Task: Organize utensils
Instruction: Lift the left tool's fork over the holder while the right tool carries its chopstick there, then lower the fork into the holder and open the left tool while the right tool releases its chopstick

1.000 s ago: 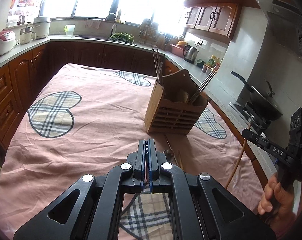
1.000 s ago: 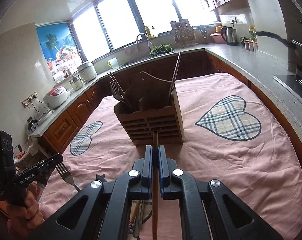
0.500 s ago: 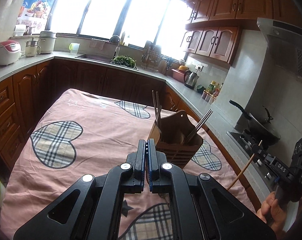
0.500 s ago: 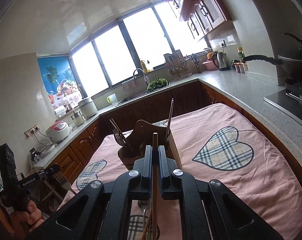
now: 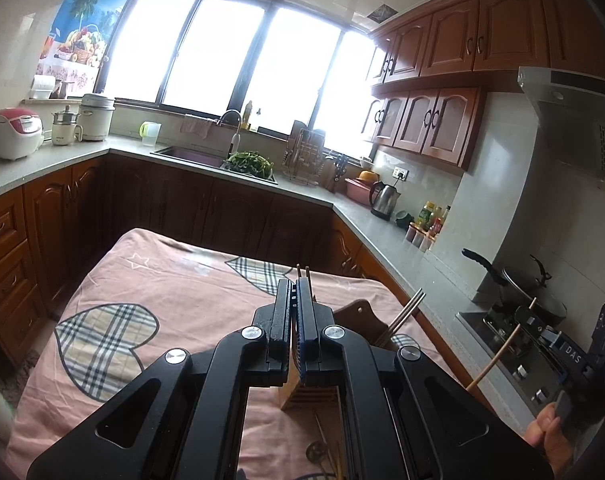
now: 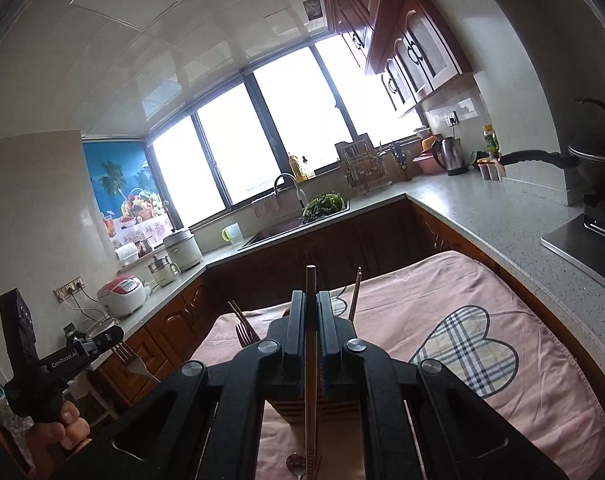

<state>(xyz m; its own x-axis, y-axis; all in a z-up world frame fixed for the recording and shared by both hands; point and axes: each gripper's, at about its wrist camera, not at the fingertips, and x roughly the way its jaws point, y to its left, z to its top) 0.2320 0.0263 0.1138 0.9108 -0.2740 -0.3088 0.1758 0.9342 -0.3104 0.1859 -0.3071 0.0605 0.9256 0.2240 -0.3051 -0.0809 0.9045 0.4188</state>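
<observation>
Both grippers are rising above the slatted wooden utensil holder (image 5: pixel 314 394). The right gripper (image 6: pixel 311 320) is clamping a slender wooden chopstick (image 6: pixel 311 344); the left gripper (image 5: pixel 293 312) is pinching a metal fork (image 6: pixel 131 360), ready for slotting in.

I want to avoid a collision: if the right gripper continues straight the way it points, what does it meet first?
Likely nothing near: the right gripper, shut on a chopstick, points above the wooden holder toward the far cabinets; depth unclear.
</observation>
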